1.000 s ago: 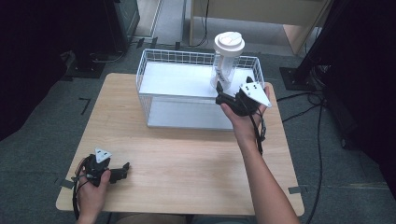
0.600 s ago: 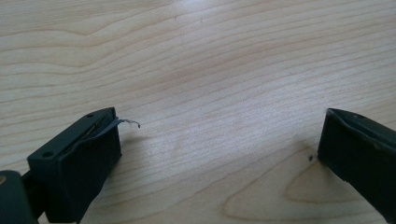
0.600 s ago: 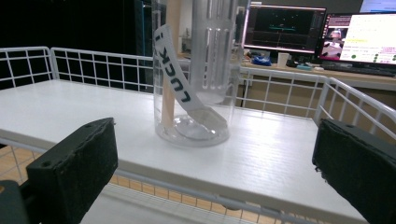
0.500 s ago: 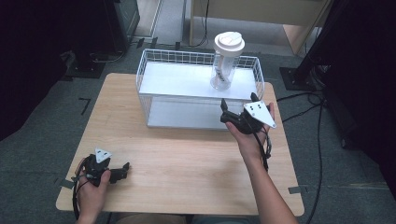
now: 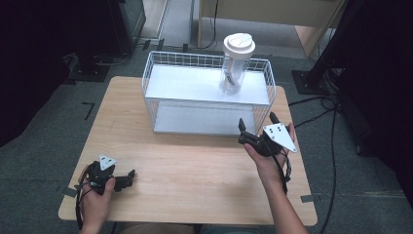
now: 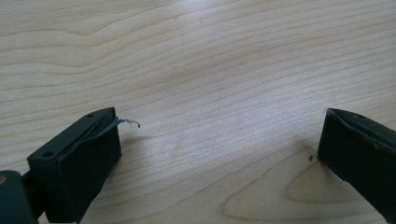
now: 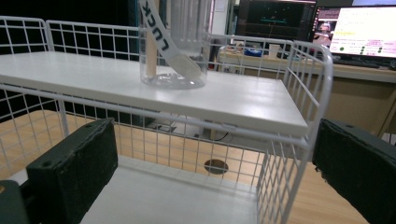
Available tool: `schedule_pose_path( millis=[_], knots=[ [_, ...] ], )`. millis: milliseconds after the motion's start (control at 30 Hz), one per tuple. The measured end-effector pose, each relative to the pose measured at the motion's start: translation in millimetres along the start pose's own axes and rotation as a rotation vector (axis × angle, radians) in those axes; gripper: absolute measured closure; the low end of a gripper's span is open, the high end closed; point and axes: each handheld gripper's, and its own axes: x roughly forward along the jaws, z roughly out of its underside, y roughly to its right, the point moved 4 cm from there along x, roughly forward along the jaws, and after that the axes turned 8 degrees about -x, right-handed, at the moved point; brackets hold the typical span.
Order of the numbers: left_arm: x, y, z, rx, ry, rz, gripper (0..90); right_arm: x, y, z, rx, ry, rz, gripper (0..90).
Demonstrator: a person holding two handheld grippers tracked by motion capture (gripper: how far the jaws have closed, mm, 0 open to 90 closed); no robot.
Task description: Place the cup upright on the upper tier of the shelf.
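The right gripper (image 5: pixel 255 126) has its jaws wide and holds nothing, near the front right corner of the wire rack (image 5: pixel 151 78), whose top shelf carries the clear cup (image 5: pixel 234 68).

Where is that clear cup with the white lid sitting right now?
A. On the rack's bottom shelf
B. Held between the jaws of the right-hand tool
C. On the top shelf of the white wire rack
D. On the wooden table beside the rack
C: the clear cup stands upright on the top shelf of the white wire rack, while the right gripper is apart from it, jaws open and holding nothing.
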Motion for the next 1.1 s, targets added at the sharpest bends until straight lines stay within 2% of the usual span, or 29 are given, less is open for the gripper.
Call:
schedule_pose_path(
  millis=[467, 1100],
  knots=[
    [-0.1, -0.1, 0.0, 0.002, -0.001, 0.000, 0.0, -25.4, 19.7, 36.1, 0.019, -0.049, 0.039, 0.3],
    [-0.1, 0.0, 0.0, 0.001, -0.001, 0.000, 0.0, -59.0, 41.4, 90.3, 0.047, -0.157, 0.077, 0.3]
  ],
)
